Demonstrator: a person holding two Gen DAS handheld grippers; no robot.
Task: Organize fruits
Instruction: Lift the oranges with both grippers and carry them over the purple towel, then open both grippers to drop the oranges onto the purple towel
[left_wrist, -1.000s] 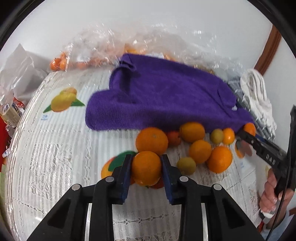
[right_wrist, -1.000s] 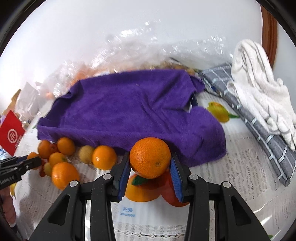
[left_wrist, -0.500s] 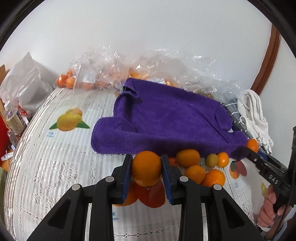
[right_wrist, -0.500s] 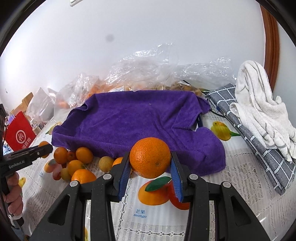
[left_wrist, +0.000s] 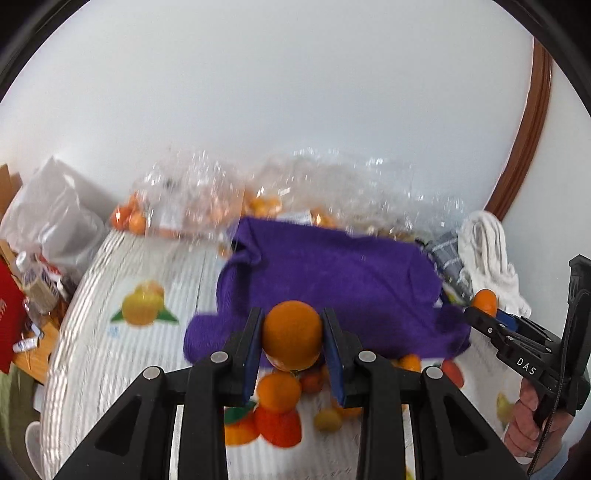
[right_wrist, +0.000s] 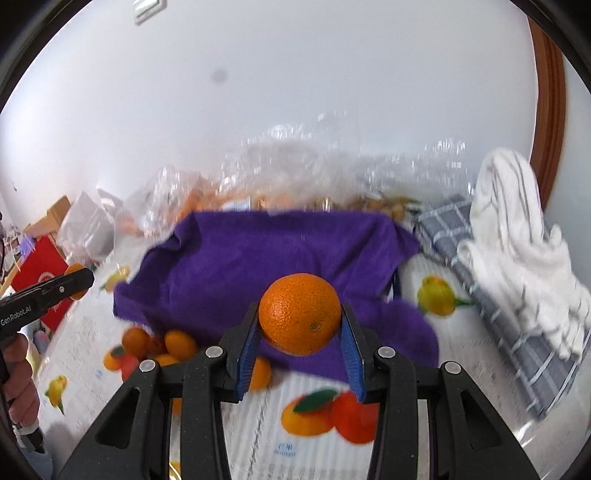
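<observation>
A white lace-patterned tablecloth printed with fruit pictures (left_wrist: 92, 350) is seen across the lower half of both views, blurred by motion. At the centre of each frame a crumpled purple terry towel (left_wrist: 332, 280) is spread on it, and behind the towel, along the wall, crinkled clear plastic bags holding small oranges (left_wrist: 207, 206) are piled. At the right edge of the right wrist view a white striped towel (right_wrist: 517, 236) is draped over a grey checked cloth (right_wrist: 491, 295).

A loose cluster of small orange and yellow fruits (right_wrist: 162, 347) is gathered on the tablecloth against the near edge of the purple towel, at the lower left of the right wrist view and the lower centre of the left wrist view.

The left gripper (left_wrist: 293, 341) is clenched on a round orange (left_wrist: 293, 339), held above the cluster at the lower centre of its frame. The right gripper (right_wrist: 300, 325) is clamped on a larger dimpled orange (right_wrist: 300, 314), held in front of the towel's near edge at the centre of its frame. In each view the other gripper is visible at the frame's edge with its fruit at the tips.
</observation>
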